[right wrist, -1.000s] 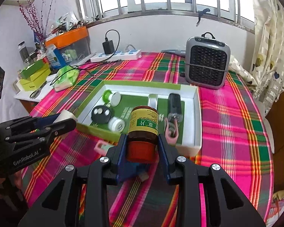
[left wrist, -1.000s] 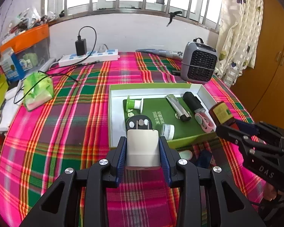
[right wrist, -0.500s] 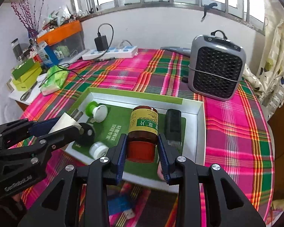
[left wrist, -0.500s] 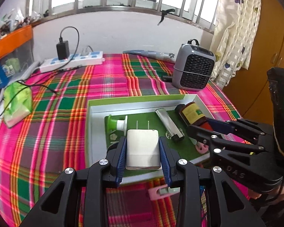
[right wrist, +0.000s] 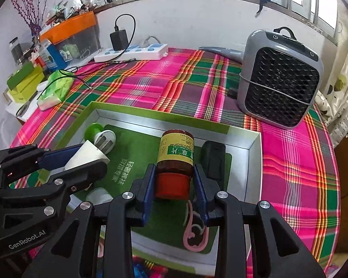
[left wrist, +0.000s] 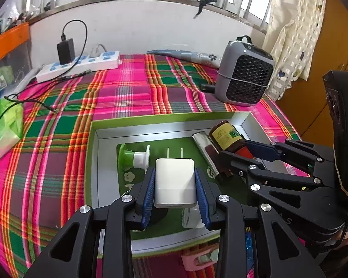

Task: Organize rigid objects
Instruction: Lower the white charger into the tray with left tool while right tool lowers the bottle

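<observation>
Shallow green-rimmed white cardboard tray (left wrist: pixel 171 118) lies on the plaid tablecloth (left wrist: pixel 58 139). Right gripper (right wrist: pixel 175 185), fingers clamped on a brown glass pill bottle with a red cap (right wrist: pixel 176 155), and left gripper (left wrist: pixel 175 185), clamped on a white plug-in charger block (left wrist: pixel 175 180), hover over the tray.

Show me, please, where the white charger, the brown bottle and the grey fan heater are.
white charger (left wrist: pixel 175 185): left wrist view, middle of its white body.
brown bottle (right wrist: pixel 175 154): right wrist view, its yellow-green label.
grey fan heater (right wrist: pixel 281 86): right wrist view, its black front grille.
</observation>
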A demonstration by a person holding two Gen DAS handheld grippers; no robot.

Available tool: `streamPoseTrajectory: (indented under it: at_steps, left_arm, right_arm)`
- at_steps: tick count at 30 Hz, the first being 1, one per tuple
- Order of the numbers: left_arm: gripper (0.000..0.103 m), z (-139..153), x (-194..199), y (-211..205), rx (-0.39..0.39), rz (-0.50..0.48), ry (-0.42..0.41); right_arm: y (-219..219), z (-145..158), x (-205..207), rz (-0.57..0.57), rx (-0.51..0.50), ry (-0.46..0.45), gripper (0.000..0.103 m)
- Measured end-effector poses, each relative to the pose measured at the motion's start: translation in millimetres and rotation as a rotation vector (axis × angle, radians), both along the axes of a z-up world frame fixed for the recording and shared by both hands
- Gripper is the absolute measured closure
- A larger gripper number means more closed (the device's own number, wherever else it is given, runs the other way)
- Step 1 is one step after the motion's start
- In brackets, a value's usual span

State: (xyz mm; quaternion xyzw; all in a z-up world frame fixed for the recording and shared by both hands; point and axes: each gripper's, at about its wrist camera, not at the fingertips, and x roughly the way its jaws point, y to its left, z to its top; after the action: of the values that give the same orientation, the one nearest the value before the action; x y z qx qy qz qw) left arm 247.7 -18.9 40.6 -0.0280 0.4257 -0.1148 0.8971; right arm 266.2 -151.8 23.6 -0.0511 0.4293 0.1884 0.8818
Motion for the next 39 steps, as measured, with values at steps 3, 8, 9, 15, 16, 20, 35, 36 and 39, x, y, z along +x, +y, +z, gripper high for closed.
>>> streamPoseTrajectory:
  at_steps: [3,8,9,15,16,20,35,36,39]
  left_arm:
    - [0.071,-2.6,3.2,-2.3,0.009,-0.004,0.004]
    - [0.071,-8.1,9.1,-2.9,0.026,0.002,0.013]
    - [0.071,-9.5,10.0,-2.7,0.028,0.006,0.018]
    - [0.071,-13.3,13.1,-2.3,0.030,0.008,0.030]
    - [0.071,-13.5,13.5,-2.4,0.031,0.010,0.031]
    - [0.071,-13.3,14.1,-3.1,0.030,0.006,0.029]
    - [0.070,-13.7,13.9,-2.9,0.040,0.014,0.026]
    - [0.070,-13.5,13.4,-2.6,0.041,0.015,0.024]
    - [0.070,-11.9,11.8,-1.5,0.043,0.016,0.019]
  right_arm:
    - [1.7,-2.8,4.6,0.007,-0.008,0.005,0.069]
    - [0.3,-8.1,11.6,0.001,-0.021,0.019,0.069]
    - [0.0,-8.2,11.7,0.000,-0.025,0.015,0.069]
    - [-1.9,-10.8,15.4,-0.008,-0.027,0.023,0.069]
    - [-2.4,-11.0,15.5,-0.008,-0.025,0.022,0.069]
    - [-3.0,-11.6,15.8,-0.009,-0.015,0.020,0.069]
    - [-4.2,-12.1,15.2,-0.015,-0.005,0.020,0.069]
    - [-4.4,-12.1,15.0,-0.016,-0.005,0.019,0.069]
    - [-4.8,-11.9,14.5,-0.017,-0.004,0.019,0.069]
